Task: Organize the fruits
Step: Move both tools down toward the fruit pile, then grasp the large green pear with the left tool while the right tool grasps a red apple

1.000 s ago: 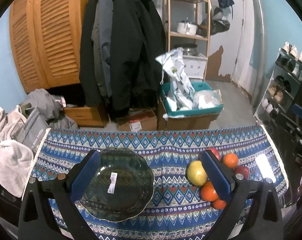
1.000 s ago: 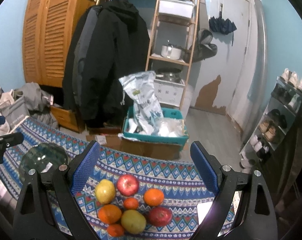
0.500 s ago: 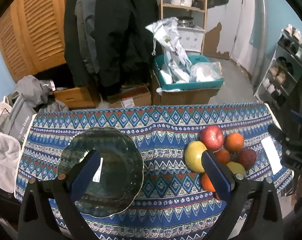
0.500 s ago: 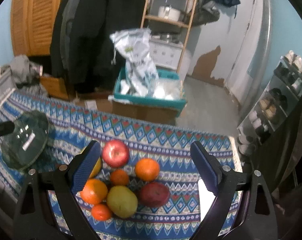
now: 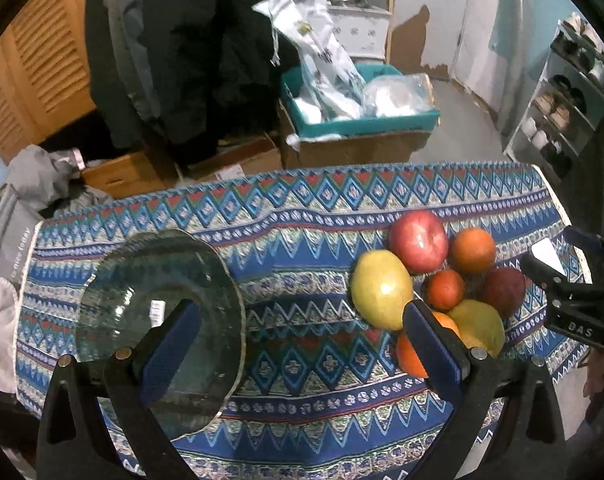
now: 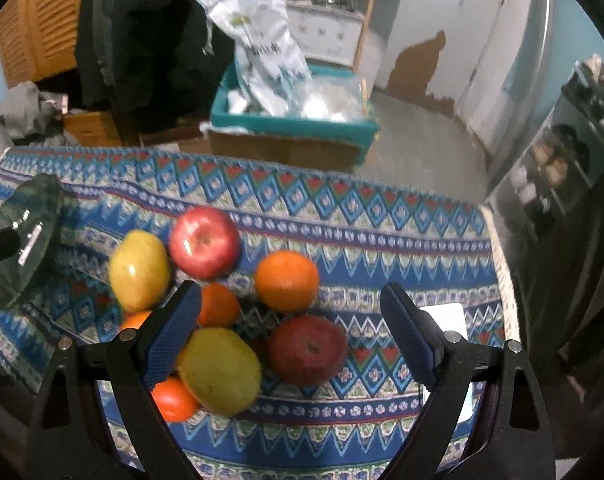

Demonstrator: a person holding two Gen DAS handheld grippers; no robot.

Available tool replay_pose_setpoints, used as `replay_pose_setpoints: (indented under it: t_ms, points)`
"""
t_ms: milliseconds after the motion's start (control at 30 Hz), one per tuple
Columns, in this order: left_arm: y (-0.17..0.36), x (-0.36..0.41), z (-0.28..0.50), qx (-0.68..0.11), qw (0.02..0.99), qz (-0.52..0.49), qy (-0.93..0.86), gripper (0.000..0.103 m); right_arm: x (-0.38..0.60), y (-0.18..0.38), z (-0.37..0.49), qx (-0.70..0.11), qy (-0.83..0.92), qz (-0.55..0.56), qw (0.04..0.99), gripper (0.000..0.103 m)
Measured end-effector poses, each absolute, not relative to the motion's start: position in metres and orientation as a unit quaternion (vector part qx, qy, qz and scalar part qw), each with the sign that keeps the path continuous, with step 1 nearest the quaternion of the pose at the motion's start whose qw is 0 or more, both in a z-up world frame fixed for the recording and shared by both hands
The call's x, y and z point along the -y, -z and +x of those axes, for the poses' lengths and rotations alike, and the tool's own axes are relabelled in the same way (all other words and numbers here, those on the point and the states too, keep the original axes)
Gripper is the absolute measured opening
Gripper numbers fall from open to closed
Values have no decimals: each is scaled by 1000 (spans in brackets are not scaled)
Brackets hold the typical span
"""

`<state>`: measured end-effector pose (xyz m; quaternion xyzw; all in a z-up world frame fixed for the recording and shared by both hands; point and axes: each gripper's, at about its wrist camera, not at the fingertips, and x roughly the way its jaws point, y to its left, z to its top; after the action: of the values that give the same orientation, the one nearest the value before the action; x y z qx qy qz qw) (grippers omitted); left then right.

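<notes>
Eight pieces of fruit sit bunched together on a counter [image 5: 302,216] draped in a blue, zigzag-patterned cloth, well apart from a clear glass plate [image 5: 158,280] that carries a white sticker. Taking that plate as the landmark, the cluster lies to its right across a band of bare cloth. Nearest the plate is a yellow-green apple [image 5: 382,288], glossy and egg-shaped, its long axis running toward the far edge of the counter. Beyond it, farther from the plate, a red apple [image 6: 204,242] lies with its stem dimple facing up. An orange [image 6: 287,281] sits on the red apple's far side from the plate, and a smaller orange [image 6: 219,305] nestles in the middle of the group. A darker red apple [image 6: 308,350] shows its dimple upward too, beside a second yellow-green fruit [image 6: 220,372], oblong and lying aslant. Two more small oranges are partly hidden behind the blue pads.

The left hand-held gripper [image 5: 298,344] hangs above the cloth between plate and fruit, jaws spread wide and holding nothing. The right hand-held gripper [image 6: 290,336] is poised over the cluster, likewise spread and empty-handed.
</notes>
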<state>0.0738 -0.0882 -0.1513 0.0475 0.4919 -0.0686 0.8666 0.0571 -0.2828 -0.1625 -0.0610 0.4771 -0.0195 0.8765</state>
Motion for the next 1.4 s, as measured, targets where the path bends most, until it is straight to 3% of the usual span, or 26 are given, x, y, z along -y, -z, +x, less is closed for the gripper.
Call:
replay_pose_setpoints:
  t_ms: [467,733,933,1333,1400]
  points:
    - [200,116,102,-542,835,41,80,102,318,223,70,-547,34,-3,836,89]
    - [222,127,116,-567,819,32,86,102,326,251,74,-573,27,18,819,83]
    - [237,139,124,-579,809,38,96,102,331,262,77,-586,16,39,809,78]
    - [266,150,143,-604,788,28,113,102,339,273,82,-601,11,65,796,78]
    - [270,151,145,-609,784,21,117,98,342,275,82,-602,9,72,795,78]
